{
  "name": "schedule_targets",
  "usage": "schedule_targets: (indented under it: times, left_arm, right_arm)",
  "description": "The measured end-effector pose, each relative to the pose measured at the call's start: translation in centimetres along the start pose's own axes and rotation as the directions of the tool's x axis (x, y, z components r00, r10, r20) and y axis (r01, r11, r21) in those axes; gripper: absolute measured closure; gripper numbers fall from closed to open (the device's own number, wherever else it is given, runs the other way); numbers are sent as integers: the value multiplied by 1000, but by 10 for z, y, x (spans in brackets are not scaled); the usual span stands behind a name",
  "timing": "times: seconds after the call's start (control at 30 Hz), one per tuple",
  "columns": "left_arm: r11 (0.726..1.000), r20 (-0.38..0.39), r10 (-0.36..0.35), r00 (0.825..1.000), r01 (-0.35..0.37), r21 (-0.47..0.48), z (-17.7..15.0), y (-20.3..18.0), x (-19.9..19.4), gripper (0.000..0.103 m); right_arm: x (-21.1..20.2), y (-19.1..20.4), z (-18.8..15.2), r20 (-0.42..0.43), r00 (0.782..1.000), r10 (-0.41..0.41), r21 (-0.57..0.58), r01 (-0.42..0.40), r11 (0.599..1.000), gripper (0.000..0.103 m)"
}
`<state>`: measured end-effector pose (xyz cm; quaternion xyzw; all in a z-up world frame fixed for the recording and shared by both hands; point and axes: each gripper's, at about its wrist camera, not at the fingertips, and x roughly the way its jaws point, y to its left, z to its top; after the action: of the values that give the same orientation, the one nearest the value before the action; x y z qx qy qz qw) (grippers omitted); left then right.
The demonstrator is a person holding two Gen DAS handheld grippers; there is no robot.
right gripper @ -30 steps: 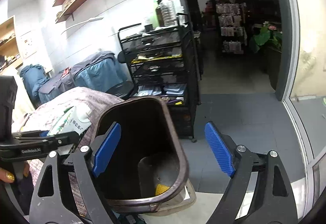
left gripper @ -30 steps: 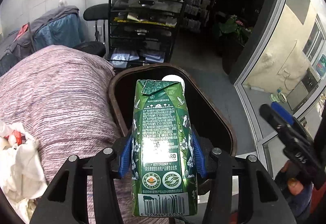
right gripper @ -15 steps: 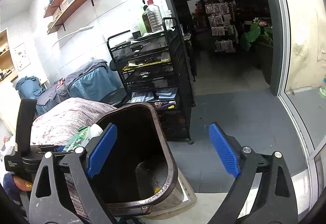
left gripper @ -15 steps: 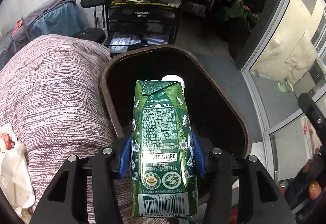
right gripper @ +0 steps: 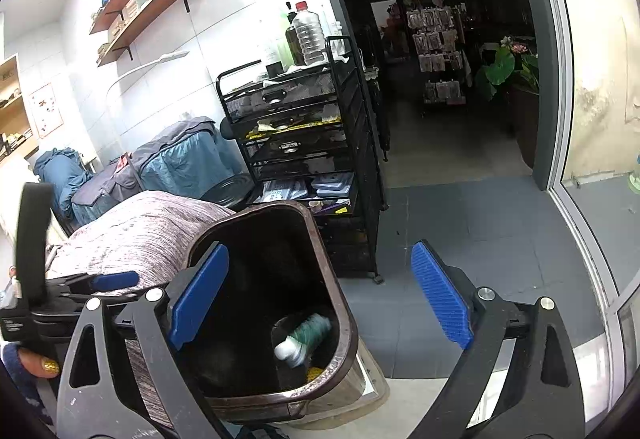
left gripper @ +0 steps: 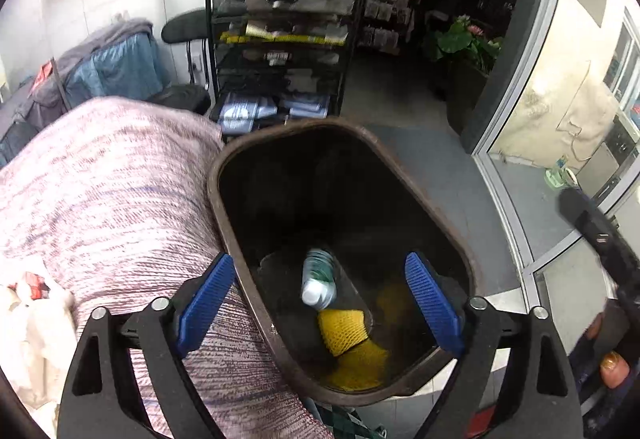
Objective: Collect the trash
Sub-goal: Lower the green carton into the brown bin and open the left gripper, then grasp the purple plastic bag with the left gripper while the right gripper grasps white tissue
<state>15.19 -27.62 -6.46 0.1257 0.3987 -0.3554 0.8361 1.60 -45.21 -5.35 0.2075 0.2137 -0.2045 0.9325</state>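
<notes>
Inside the dark brown plastic bin (left gripper: 452, 235), at the bottom: one green carton (left gripper: 319, 276) lying on its side, white cap end toward the camera, plus yellow foam mesh netting (left gripper: 343, 331) just beside it, looks like two pieces, hard to separate. Bin is a rounded rectangle with a rolled rim, pressed against the mottled pink knit cover (left gripper: 108, 199). Left gripper (left gripper: 320, 303) hovers over the bin mouth, both blue ribbed pads (left gripper: 432, 303) spread wide, nothing held. Right gripper (right gripper: 320, 299) also spread wide, empty, next to the bin; same carton (right gripper: 306, 337) visible from that side. Behind: one black mesh drawer cart (right gripper: 308, 143), bottles (right gripper: 308, 33) on top.
</notes>
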Motion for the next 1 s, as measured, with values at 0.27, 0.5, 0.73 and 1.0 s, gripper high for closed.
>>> schedule_targets:
  times: [0.27, 0.5, 0.73, 1.0]
  left_arm:
    - [1000, 142, 24, 990, -25, 5, -5, -1, -57, 8]
    - [998, 216, 51, 975, -45, -33, -17, 9, -98, 6]
    - [992, 266, 102, 959, -77, -103, -36, 33, -129, 6]
    - [973, 296, 182, 938, -128, -191, -58, 63, -162, 6]
  right_arm:
    - [-5, 16, 0, 28, 999, 30, -35, -29, 999, 9]
    - [-11, 39, -2, 51, 996, 79, -68, -75, 995, 8]
    - [-18, 69, -5, 80, 989, 123, -124, -113, 986, 6]
    - [-19, 120, -15, 56, 971, 230, -237, -211, 948, 6]
